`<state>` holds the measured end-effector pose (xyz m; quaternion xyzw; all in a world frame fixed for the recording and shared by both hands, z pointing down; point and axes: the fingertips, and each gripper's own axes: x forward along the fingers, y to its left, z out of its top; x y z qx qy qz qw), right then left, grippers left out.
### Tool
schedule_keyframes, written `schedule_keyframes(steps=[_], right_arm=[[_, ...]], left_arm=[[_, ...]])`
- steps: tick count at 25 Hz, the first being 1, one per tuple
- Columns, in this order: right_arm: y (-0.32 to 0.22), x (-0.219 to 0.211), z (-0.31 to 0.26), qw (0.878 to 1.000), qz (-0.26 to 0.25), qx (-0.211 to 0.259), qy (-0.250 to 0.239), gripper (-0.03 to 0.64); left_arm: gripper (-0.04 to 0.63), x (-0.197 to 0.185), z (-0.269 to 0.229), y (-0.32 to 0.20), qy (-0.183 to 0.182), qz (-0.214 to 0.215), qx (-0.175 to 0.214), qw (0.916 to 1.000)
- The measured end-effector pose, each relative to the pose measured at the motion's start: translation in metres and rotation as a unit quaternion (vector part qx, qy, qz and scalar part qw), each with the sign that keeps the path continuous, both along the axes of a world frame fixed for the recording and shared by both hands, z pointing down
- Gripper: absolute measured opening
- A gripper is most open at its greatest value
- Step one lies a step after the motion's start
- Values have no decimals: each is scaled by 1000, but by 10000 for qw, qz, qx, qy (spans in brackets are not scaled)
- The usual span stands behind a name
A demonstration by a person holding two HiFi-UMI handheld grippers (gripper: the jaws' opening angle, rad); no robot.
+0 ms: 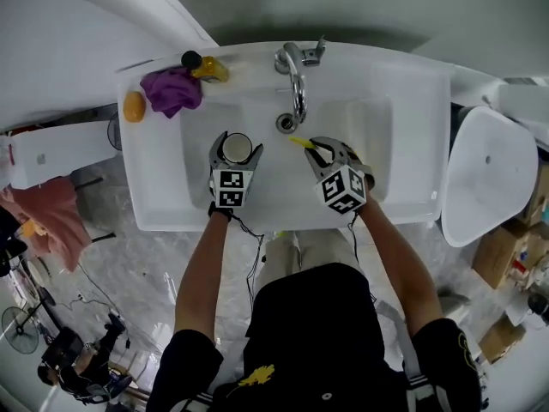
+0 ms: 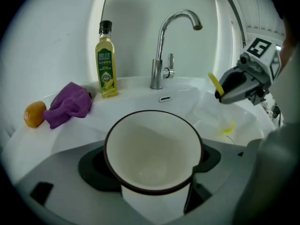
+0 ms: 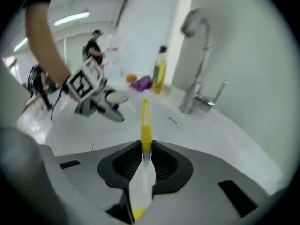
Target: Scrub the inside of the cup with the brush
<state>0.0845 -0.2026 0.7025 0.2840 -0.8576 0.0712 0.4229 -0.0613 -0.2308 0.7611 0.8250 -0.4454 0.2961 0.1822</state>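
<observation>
A white cup (image 1: 237, 151) with a dark rim is held over the left side of the sink basin (image 1: 403, 144). My left gripper (image 1: 236, 142) is shut on the cup, one jaw against each side. In the left gripper view the cup (image 2: 152, 153) opens toward the camera and its inside looks bare. My right gripper (image 1: 324, 151) is over the middle of the basin, shut on a brush (image 1: 300, 142) with a yellow and white handle. In the right gripper view the brush (image 3: 146, 130) stands pinched between the jaws, its yellow end pointing away. The brush head is hidden.
A chrome faucet (image 1: 296, 75) rises at the back of the sink above the drain (image 1: 286, 123). On the back left ledge lie a purple cloth (image 1: 171, 90), a yellow bottle (image 1: 206, 65) and an orange (image 1: 134, 106). A white fixture (image 1: 485, 174) stands to the right.
</observation>
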Motion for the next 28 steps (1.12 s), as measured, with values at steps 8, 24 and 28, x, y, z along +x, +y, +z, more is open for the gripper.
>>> schedule_keyframes(steps=[8, 24, 28], right_arm=[[-8, 38, -199, 9484, 1460, 367, -2792, 86], [25, -34, -396, 9130, 361, 959, -3948, 81], [24, -54, -381, 9146, 210, 657, -3983, 81]], left_arm=[[430, 42, -100, 59, 512, 742, -81, 9959], [430, 85, -138, 69, 321, 1601, -44, 9866], [430, 97, -154, 70, 356, 1906, -70, 9810]])
